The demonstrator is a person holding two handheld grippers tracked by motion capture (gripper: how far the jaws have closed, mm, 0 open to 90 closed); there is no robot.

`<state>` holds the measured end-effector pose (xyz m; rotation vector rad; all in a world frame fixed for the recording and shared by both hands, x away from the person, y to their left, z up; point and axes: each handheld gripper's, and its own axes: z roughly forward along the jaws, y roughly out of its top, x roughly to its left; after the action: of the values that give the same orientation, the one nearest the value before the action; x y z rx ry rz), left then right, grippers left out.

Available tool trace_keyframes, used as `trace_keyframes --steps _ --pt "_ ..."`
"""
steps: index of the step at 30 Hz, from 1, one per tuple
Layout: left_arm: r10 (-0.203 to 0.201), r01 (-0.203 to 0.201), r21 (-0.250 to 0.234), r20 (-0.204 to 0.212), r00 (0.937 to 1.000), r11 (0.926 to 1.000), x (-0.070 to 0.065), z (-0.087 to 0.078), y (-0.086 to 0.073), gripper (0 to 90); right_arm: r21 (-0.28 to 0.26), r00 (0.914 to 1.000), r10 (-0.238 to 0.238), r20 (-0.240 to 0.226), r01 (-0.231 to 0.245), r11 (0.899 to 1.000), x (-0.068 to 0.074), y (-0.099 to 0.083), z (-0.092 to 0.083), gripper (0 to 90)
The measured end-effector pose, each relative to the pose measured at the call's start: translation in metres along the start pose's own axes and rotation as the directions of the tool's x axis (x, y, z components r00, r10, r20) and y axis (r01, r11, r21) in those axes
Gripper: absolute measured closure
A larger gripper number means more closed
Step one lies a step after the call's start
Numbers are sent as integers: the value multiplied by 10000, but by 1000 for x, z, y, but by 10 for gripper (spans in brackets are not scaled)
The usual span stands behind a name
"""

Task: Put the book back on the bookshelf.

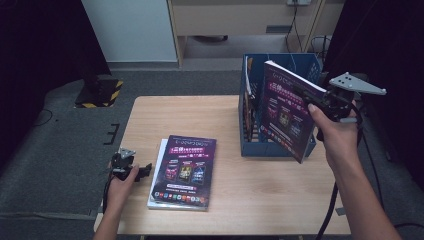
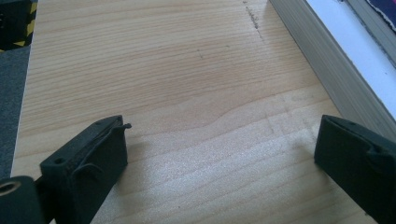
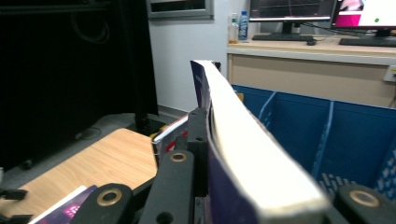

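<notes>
A light wooden table [image 1: 235, 200] carries a stack of apparently 2 books [image 1: 182, 172] and a blue file rack [image 1: 272, 145].

Book stack [image 1: 182, 172] on table [image 1: 250, 195] left of file rack [image 1: 280, 107]; held book [image 1: 287, 110] before rack.

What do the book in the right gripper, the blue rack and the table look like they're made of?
Book: paper with a glossy printed cover; the white page block shows in the right gripper view and the cover reflects light. Rack: likely matte blue plastic, with slotted walls. Table: pale wood or wood-look laminate, satin, with visible grain.
</notes>
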<state>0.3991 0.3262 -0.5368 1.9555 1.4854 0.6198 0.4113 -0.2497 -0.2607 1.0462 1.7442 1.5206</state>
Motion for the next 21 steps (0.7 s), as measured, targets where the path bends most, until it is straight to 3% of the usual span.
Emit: trace_keyframes --steps 13,21 --pt "-13 13 -5 5 10000 10000 0 0 0 14 164 9982 7 592 -17 9999 -9 2 13 818" --pt "-4 4 7 12 10000 10000 0 1 0 10 307 9930 -99 1179 63 9995 -17 6 26 818"
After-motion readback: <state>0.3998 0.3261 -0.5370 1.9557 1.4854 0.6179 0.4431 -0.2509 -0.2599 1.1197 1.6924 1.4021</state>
